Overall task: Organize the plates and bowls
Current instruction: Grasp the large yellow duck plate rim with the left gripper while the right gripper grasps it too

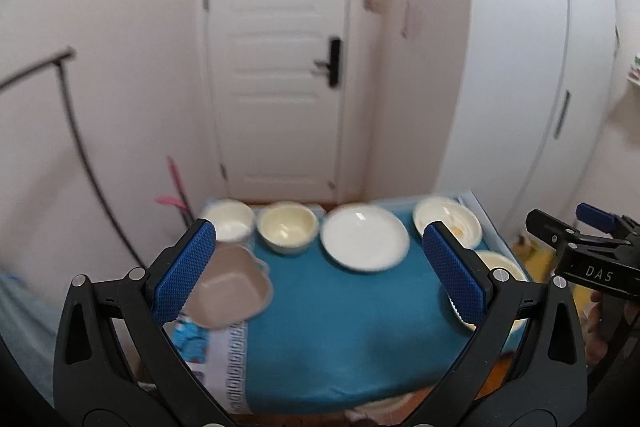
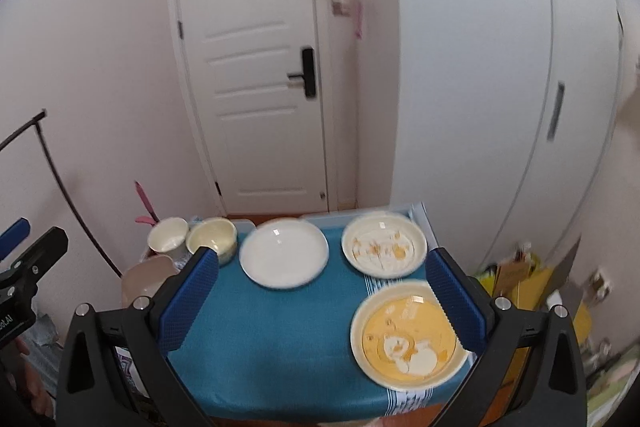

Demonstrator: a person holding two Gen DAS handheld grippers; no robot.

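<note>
White walls and a panelled white door (image 2: pixel 260 67) with a black handle stand behind a small surface (image 2: pixel 280 339) draped in a blue cloth. Along its far edge, seen from the right wrist camera, sit a white cup-like bowl (image 2: pixel 167 235), a cream bowl (image 2: pixel 211 238) touching it, a plain white plate (image 2: pixel 284 251) and a cream plate with orange marks (image 2: pixel 384 242). Nearer, on the right side of the cloth, lies a yellow plate with a cartoon print (image 2: pixel 408 335), just below the marked one and close to it. A brownish-pink dish (image 1: pixel 230 287) sits at the left edge of the cloth, in front of the white bowl.

The left gripper (image 1: pixel 320 267) hangs above the near part of the cloth with its blue pads spread wide and nothing between them; its left pad overlaps the pink dish in view, though I cannot tell if it touches. The right gripper (image 2: pixel 322 297) is likewise held wide apart and empty, its right pad overlapping the rim of the yellow plate in the picture. A white cabinet (image 2: pixel 500 87) fills the wall to the right, and a thin black rail (image 2: pixel 52 163) curves on the left
</note>
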